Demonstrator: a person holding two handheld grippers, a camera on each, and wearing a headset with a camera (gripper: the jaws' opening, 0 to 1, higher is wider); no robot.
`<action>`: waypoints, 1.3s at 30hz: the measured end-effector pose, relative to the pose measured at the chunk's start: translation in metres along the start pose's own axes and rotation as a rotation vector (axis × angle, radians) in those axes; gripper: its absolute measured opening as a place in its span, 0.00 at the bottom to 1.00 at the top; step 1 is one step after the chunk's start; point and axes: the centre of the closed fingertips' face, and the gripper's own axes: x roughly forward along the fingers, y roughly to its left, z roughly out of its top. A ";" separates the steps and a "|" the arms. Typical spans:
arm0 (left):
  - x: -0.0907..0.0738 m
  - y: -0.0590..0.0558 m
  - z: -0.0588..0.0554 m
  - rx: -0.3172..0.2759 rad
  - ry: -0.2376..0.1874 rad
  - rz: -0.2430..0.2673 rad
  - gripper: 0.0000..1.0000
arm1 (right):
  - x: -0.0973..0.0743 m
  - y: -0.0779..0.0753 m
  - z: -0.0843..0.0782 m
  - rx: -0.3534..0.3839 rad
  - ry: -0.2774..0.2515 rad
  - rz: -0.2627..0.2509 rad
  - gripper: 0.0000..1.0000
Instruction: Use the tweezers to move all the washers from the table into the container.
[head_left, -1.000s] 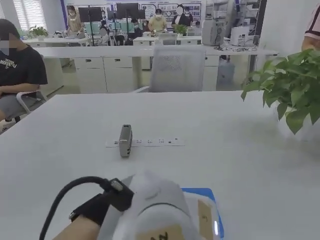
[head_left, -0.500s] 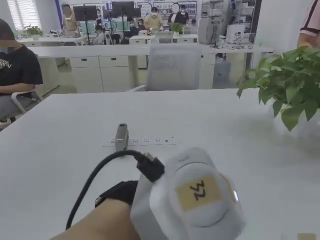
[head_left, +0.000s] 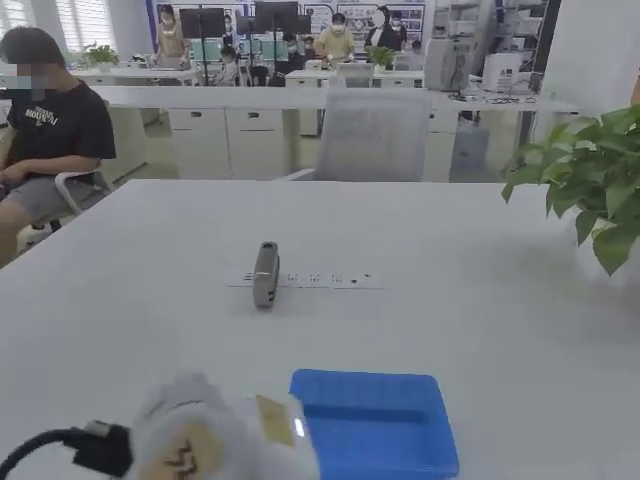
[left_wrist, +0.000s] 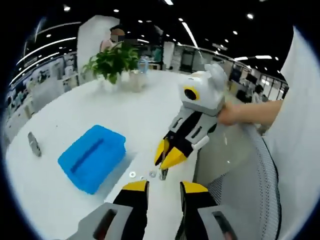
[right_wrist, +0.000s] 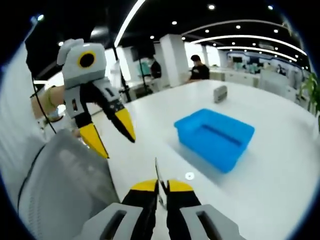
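Observation:
In the left gripper view, three small washers lie on the white table just ahead of my left gripper, which is open and holds nothing. The blue container sits to their left. My right gripper reaches in from the right, shut on thin metal tweezers whose tip points down beside the washers. In the right gripper view, my right gripper pinches the tweezers. A washer lies short of the container, and the left gripper hangs open at the left. The head view has the container beside the left gripper's body.
A grey adapter sits on a flush power strip at mid-table. A leafy plant stands at the right edge. An office chair stands behind the table and a seated person is at the far left.
In the head view the gripper body has dropped from the centre to the lower left, uncovering the blue container. The camera has also shifted slightly.

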 end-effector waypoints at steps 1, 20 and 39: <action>-0.004 0.001 -0.003 -0.036 -0.024 0.024 0.28 | 0.000 0.000 0.000 0.002 -0.002 -0.003 0.02; -0.051 0.030 0.003 -0.133 -0.501 0.513 0.92 | -0.004 0.006 -0.007 -0.126 0.017 -0.066 0.02; -0.065 0.043 0.004 -0.195 -0.568 0.579 0.96 | 0.001 0.004 -0.003 -0.070 0.000 -0.087 0.02</action>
